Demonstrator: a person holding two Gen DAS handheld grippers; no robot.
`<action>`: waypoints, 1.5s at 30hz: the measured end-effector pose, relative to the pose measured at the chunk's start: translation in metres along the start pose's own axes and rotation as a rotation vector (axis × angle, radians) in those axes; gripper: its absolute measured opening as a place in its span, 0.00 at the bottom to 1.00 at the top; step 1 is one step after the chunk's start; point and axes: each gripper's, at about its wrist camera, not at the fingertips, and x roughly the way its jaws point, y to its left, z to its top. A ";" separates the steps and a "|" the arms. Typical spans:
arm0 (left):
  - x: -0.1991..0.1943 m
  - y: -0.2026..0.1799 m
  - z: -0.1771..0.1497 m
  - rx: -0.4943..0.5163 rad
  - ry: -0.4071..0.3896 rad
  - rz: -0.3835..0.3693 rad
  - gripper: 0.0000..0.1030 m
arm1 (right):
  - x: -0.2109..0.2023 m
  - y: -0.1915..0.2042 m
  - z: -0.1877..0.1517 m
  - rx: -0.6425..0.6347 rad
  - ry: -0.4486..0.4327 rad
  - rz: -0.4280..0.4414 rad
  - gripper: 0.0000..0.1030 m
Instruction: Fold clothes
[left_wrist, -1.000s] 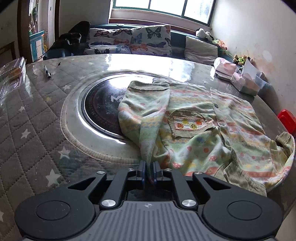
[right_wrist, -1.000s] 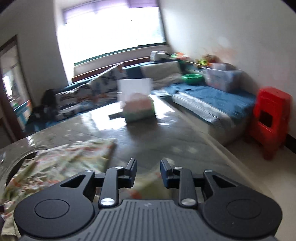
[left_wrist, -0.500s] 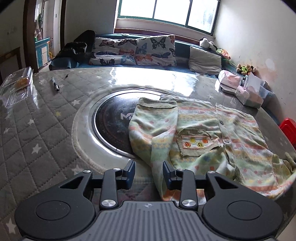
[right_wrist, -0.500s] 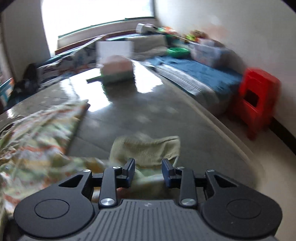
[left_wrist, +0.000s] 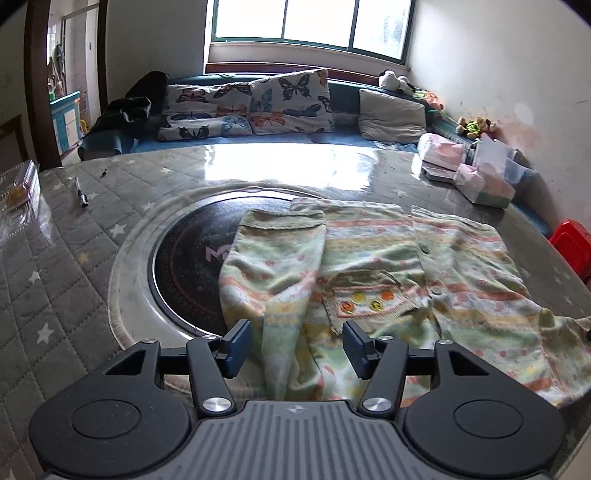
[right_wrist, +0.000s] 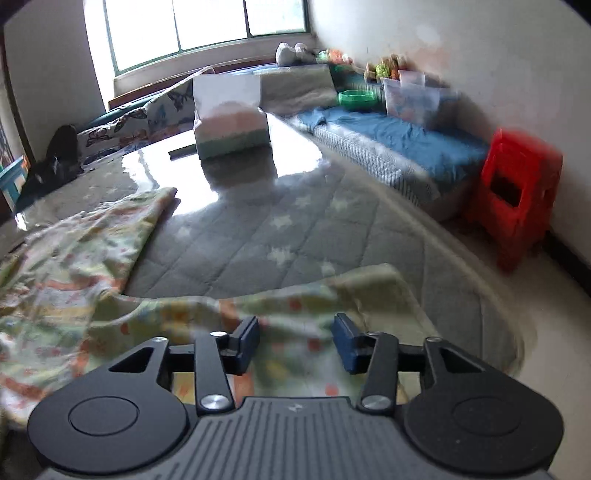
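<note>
A pale green patterned child's shirt (left_wrist: 388, 266) lies spread on the round table, buttons and a small pocket up. Its left sleeve (left_wrist: 273, 266) is folded inward across the body. My left gripper (left_wrist: 297, 347) is open and empty, held just above the near end of that folded sleeve. In the right wrist view the shirt's other sleeve (right_wrist: 332, 295) stretches out toward the table edge. My right gripper (right_wrist: 295, 345) is open and empty, hovering over that sleeve. The right wrist view is blurred.
A black round hotplate (left_wrist: 192, 266) sits in the table's middle, partly under the shirt. A pen (left_wrist: 81, 192) and a clear plastic box (left_wrist: 18, 188) lie at far left. Tissue packs (left_wrist: 480, 181) stand at far right. A red stool (right_wrist: 517, 192) stands beside the table.
My left gripper let go of the folded sleeve, opened wide and drew back upward. My right gripper swung down over the other sleeve and opened wider.
</note>
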 end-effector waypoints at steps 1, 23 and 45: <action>0.002 0.000 0.004 0.001 -0.004 0.008 0.57 | 0.004 0.003 0.003 -0.016 -0.006 -0.005 0.55; 0.120 -0.037 0.061 0.130 0.080 0.071 0.60 | 0.041 0.078 0.064 -0.205 -0.067 0.191 0.65; 0.078 0.010 0.065 -0.005 -0.032 0.095 0.02 | 0.007 0.249 -0.003 -0.643 0.082 0.621 0.76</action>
